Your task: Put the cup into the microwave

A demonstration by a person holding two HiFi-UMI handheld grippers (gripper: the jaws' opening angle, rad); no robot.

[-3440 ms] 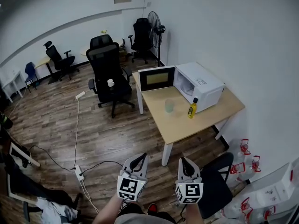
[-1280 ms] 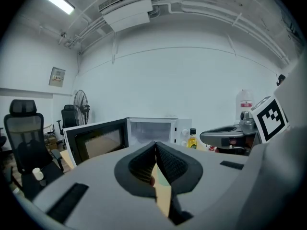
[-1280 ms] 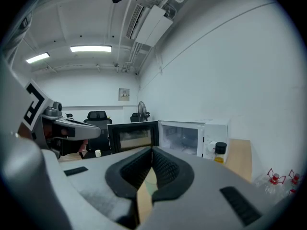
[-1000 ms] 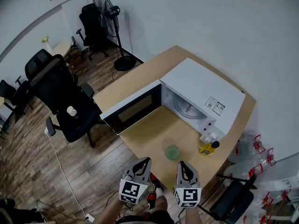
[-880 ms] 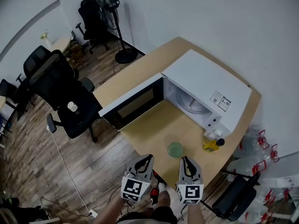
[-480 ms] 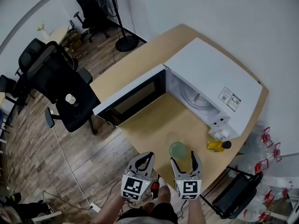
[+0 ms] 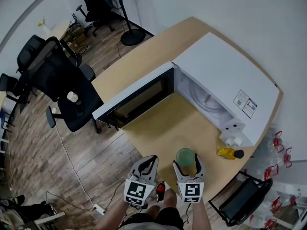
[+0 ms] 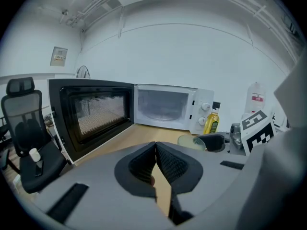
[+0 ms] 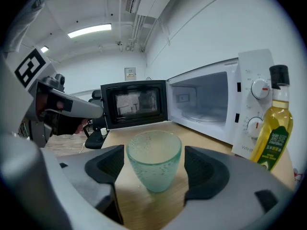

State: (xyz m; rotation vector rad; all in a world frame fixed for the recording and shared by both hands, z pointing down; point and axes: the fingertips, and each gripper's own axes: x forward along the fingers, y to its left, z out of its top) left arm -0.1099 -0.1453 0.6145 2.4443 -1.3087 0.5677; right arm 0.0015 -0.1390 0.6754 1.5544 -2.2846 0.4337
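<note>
A pale green glass cup (image 7: 185,156) (image 9: 154,159) stands upright on the wooden table (image 7: 158,128), near its front edge. My right gripper (image 7: 187,163) (image 9: 154,169) is open. Its jaws have just been opening, and the cup stands between the pads with a gap on each side. The white microwave (image 7: 225,85) (image 9: 201,99) sits behind the cup with its door (image 7: 134,97) swung wide to the left, its chamber empty. My left gripper (image 7: 146,161) (image 8: 156,157) is shut on nothing, left of the cup (image 8: 189,141) at the table's front edge.
A yellow oil bottle (image 7: 229,153) (image 9: 272,128) stands right of the cup, beside the microwave's control panel. A black office chair (image 7: 67,90) with a small white cup (image 7: 72,97) on its seat stands left of the table. A fan's base (image 7: 129,32) is behind the table.
Both grippers came forward and down to the table's front edge. The right jaws went from shut to wide open and now flank the cup. The left stayed shut.
</note>
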